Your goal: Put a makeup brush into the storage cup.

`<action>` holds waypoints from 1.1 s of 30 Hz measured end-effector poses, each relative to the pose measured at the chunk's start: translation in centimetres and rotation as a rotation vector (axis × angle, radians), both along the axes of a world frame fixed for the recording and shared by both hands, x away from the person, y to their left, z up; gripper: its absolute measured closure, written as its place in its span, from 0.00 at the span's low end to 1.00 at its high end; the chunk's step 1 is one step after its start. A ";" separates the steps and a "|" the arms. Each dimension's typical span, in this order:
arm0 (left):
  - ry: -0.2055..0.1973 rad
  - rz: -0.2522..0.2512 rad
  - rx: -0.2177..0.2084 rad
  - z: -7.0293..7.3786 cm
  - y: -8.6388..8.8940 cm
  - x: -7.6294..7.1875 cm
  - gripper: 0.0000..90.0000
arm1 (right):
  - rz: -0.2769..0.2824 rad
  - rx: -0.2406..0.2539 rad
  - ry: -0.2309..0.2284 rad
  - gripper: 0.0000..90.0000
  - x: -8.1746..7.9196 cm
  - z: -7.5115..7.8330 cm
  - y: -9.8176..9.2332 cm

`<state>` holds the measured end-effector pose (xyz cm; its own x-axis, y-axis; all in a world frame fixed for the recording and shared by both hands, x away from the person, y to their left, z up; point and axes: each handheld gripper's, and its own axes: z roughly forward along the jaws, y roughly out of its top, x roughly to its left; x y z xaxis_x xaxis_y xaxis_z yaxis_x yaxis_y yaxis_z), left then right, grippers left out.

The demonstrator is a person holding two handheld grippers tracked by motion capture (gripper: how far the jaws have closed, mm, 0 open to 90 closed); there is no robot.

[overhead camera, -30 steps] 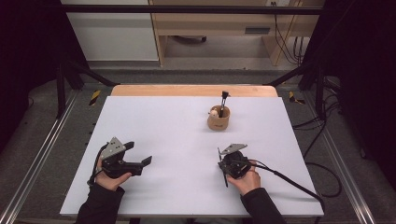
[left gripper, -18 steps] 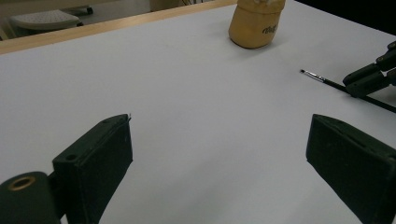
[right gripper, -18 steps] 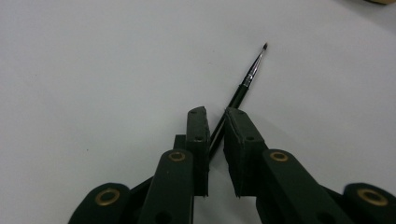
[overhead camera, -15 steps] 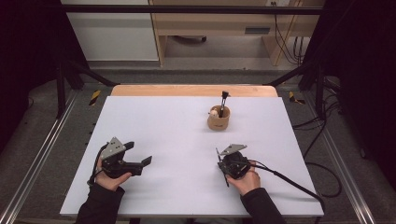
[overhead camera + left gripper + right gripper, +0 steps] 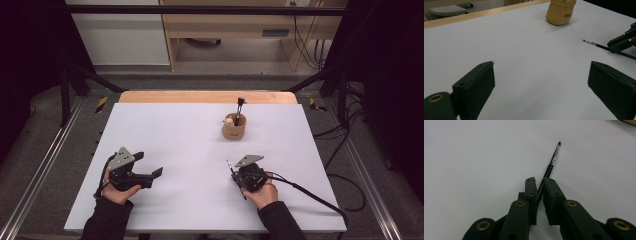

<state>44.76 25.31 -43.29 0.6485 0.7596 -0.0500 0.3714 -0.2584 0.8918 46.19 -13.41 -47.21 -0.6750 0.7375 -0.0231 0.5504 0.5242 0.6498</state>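
A person sits at a white table (image 5: 175,130) with a two-jaw gripper in each hand. The right gripper (image 5: 539,190) has its jaws clamped on a thin black paintbrush (image 5: 552,162), gripping the handle partway down so the small dark bristle tip sticks out ahead, low over the tabletop. From the high view, this gripper (image 5: 234,172) sits near the front edge of the table, on the right.

Farther back stands a small tan wooden cup (image 5: 234,127), upright, already holding at least one dark-handled tool (image 5: 239,107) that pokes up from its mouth. The cup is well apart from the held brush.

The left gripper (image 5: 150,167) rests on the left side of the table with its jaws spread wide and nothing between them.

The picking-up looks done. What seems left is carrying the brush to the cup and dropping it in beside the others.
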 end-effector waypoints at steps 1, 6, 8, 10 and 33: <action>0.000 0.000 -0.001 0.0 0.0 0.0 0.07 | -0.009 0.001 0.003 0.87 0.0 0.0 0.1; 0.000 0.000 0.001 0.0 0.0 0.0 0.07 | -0.018 0.002 0.009 0.90 -0.1 0.0 0.1; 0.000 -0.002 0.001 0.0 0.0 0.0 0.07 | -0.016 0.003 0.010 0.91 -0.1 0.0 0.1; 0.001 -0.001 0.001 0.0 0.0 0.0 0.07 | -0.017 0.003 0.014 0.92 -0.1 0.1 0.1; 0.001 -0.003 0.004 -0.1 -0.1 0.0 0.07 | -0.026 0.003 0.028 0.93 0.2 0.2 -0.1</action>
<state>44.78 25.22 -43.35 0.6509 0.7577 -0.0474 0.3717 -0.2636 0.8901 46.39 -13.47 -47.04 -0.6557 0.7550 -0.0018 0.5822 0.5071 0.6355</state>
